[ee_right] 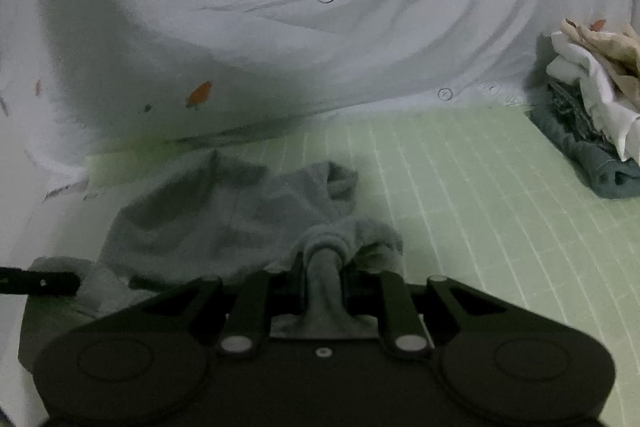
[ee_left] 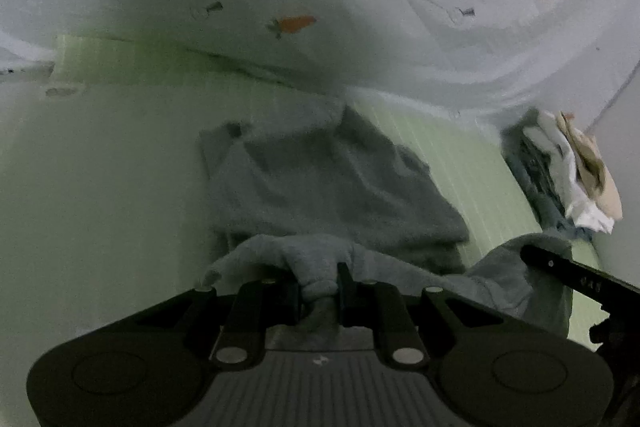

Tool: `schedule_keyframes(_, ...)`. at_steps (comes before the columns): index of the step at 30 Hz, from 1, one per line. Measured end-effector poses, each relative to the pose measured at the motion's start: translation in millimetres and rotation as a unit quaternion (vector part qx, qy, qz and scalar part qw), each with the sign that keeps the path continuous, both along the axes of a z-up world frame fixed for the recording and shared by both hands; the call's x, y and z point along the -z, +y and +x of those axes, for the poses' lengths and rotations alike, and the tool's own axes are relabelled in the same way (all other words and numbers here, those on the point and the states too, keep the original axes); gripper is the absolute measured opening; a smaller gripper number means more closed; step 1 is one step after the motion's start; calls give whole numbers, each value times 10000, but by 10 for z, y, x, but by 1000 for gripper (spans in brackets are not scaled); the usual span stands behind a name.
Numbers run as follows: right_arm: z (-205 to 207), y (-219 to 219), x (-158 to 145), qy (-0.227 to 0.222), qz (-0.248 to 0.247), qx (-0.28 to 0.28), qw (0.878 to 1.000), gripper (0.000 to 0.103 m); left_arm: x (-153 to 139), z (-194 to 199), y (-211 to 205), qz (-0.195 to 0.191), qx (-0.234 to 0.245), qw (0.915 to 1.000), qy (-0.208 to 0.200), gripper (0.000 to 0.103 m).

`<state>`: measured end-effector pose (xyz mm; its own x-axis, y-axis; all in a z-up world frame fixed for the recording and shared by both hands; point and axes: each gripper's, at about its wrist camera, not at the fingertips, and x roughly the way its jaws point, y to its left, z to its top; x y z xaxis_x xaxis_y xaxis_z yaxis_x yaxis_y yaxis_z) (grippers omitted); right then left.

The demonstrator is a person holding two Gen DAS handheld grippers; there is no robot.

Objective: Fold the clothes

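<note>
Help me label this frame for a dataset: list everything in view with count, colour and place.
grey garment: one, grey, crumpled on the mat, near edge pinched by both tongs
green mat: one, pale green, gridded, under the garment
printed sheet: one, white with orange carrots, draped behind the mat
clothes pile: one stack, teal, white and beige, far right on the mat
left tongs: black, shut on the garment
right tongs: black, shut on the garment
</note>
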<state>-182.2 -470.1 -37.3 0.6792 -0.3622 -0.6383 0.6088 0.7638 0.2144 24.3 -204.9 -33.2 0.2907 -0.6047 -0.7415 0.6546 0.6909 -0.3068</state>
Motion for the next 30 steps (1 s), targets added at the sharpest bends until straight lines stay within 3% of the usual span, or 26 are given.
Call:
schedule_keyframes(8, 519, -272, 111, 28, -9, 151, 9999, 17, 142, 564, -276, 103, -123, 9998, 109, 18)
schedule_keyframes(10, 709, -366, 185, 176, 39, 218, 9996, 20, 225, 726, -377, 230, -135, 9995, 148, 23)
schedule_keyframes(13, 959, -474, 302, 397, 98, 294, 9987, 29, 382, 918, -464, 397, -165, 9985, 348, 25)
schedule_keyframes(15, 992, -437, 351, 420, 42, 287, 9987, 51, 457, 975, -468, 464, -132, 9980, 416, 29)
schedule_keyframes(18, 907, -289, 405, 494, -146, 287, 9983, 69, 438, 863, -375, 574, -117, 9981, 213, 56)
schedule_keyframes(19, 862, -239, 422, 521, -202, 294, 9980, 72, 431, 815, -335, 647, -172, 9977, 129, 74)
schedule_keyframes(20, 799, -205, 438, 535, -213, 319, 9978, 76, 424, 768, -296, 723, -231, 9971, 44, 80)
schedule_keyframes(24, 560, -84, 520, 599, -225, 374, 9972, 83, 375, 635, -82, 826, -278, 9961, -107, 80)
schedule_keyframes(30, 385, 25, 706, 740, -328, 92, 9967, 86, 483, 502, 114, 728, -292, 9968, 161, 81)
